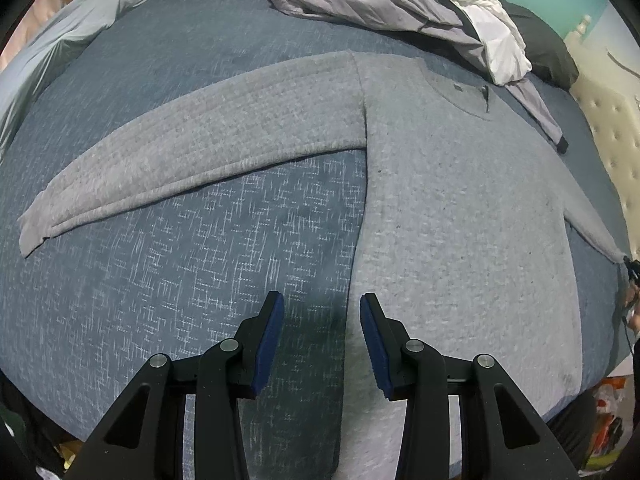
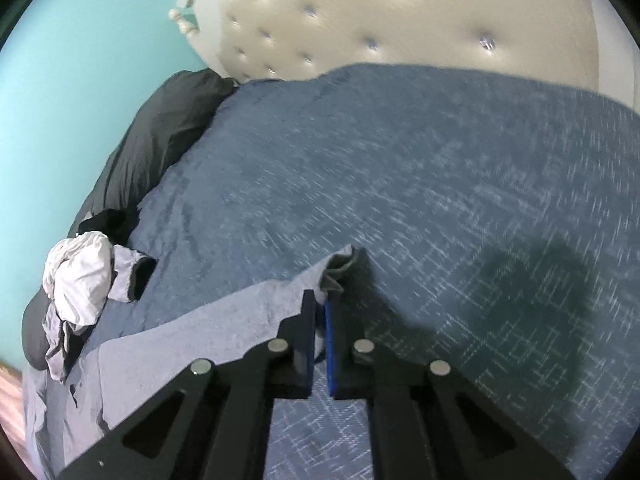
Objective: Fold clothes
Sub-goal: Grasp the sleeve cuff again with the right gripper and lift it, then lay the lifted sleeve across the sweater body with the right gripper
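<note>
The sweatshirt (image 1: 460, 200) is plain heather grey. The bedspread (image 1: 200, 260) beneath it is dark blue, flecked with a pale crosshatch of short white dashes. A lilac-grey garment (image 1: 360, 4) lies crumpled beside a white one (image 1: 496, 36). The pillow (image 2: 160, 136) is charcoal black. The wall (image 2: 80, 80) is turquoise, and the tufted headboard (image 2: 400, 20) is cream with glinting studs. Both sets of tongs, left (image 1: 322, 312) and right (image 2: 320, 312), are black with royal-blue pads (image 1: 268, 344).
</note>
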`<state>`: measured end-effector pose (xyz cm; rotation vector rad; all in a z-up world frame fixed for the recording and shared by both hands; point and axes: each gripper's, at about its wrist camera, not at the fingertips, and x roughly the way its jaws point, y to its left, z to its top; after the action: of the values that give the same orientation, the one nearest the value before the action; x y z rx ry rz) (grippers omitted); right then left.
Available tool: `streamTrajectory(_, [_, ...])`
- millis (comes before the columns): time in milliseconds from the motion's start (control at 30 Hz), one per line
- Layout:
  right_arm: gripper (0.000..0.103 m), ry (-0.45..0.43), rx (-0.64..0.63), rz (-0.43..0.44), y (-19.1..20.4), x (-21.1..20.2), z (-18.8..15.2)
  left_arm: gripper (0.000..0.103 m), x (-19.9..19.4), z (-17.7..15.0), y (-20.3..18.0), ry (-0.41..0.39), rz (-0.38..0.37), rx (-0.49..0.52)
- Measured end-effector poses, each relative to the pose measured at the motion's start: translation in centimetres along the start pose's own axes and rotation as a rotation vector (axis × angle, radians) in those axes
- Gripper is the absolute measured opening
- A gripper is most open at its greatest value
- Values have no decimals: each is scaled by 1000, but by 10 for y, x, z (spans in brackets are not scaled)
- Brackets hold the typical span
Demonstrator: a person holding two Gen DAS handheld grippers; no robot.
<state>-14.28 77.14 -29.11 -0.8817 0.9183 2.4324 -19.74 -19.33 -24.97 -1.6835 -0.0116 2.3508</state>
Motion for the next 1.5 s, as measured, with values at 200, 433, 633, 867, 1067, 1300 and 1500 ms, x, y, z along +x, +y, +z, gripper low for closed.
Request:
streamTrajectory(200, [3, -44, -60, 93, 43, -25, 19, 43, -9, 1, -6, -13, -13, 16])
streamTrajectory(433, [3, -44, -169, 244, 135, -58, 29, 43, -28, 2, -6, -46, -30, 24])
streamTrajectory(633, [3, -15, -294, 400, 238, -93, 18, 43, -43, 0, -8, -67, -48, 35])
streamTrajectory(867, [3, 65, -504, 621, 377, -139, -39, 43, -62, -5, -10, -87, -116, 24])
streamTrajectory(1067, [3, 244, -736, 722, 450, -154, -168, 43, -75, -10, -14, -93, -174, 27])
streamTrajectory(1300, [3, 470, -1010, 821, 531, -170, -326, 45, -85, -14, -9, -106, -203, 30])
streamTrajectory(1500, [3, 650, -1128, 730, 514, -132, -448, 48, -65, -17, -14, -54, -201, 57])
